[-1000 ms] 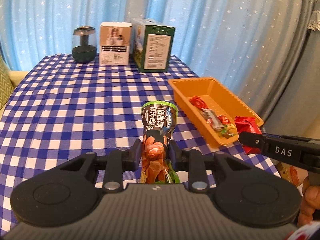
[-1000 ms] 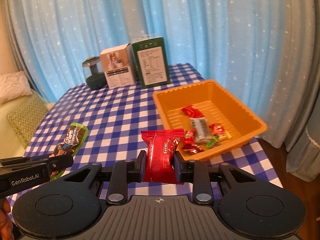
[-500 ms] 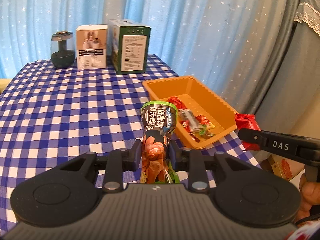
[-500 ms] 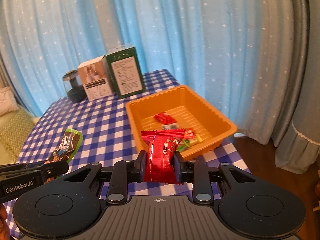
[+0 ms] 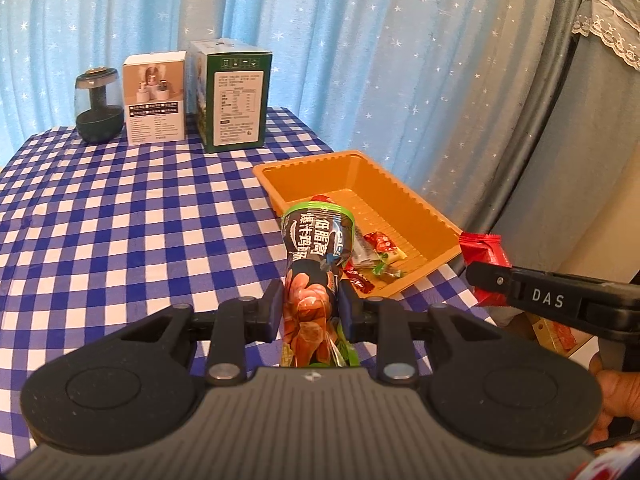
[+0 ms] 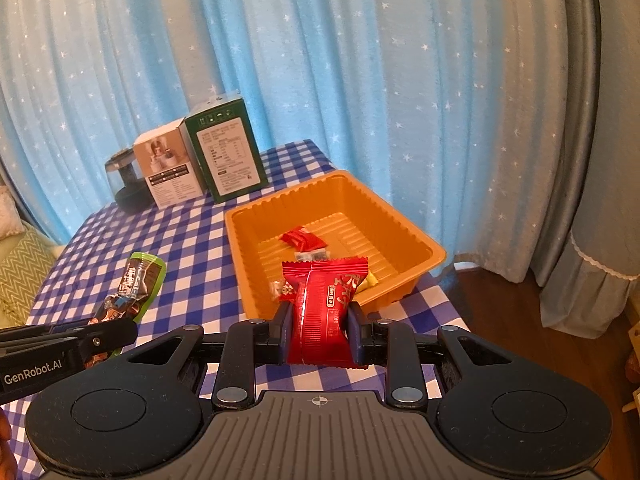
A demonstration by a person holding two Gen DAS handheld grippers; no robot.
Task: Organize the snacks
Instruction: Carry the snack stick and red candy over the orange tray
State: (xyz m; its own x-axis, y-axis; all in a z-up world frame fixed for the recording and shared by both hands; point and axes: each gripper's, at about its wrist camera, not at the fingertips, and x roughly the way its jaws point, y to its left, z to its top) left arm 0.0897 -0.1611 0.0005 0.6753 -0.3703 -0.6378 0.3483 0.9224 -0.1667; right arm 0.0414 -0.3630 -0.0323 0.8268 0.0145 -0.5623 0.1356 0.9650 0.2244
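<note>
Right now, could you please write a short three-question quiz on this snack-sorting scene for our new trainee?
1. True or false: the left gripper is shut on the green-topped snack pack.
2. What does the right gripper hold? A) a green box B) the red snack packet C) nothing
3. Fill in: the orange tray already holds several small ____ snacks.

Key:
1. True; its fingers pinch the pack, which stands upright between them.
2. B; the packet is clamped between both fingers, in front of the tray's near wall in this view.
3. Wrapped; a red one lies on the ribbed floor, others nearer the front.
</note>
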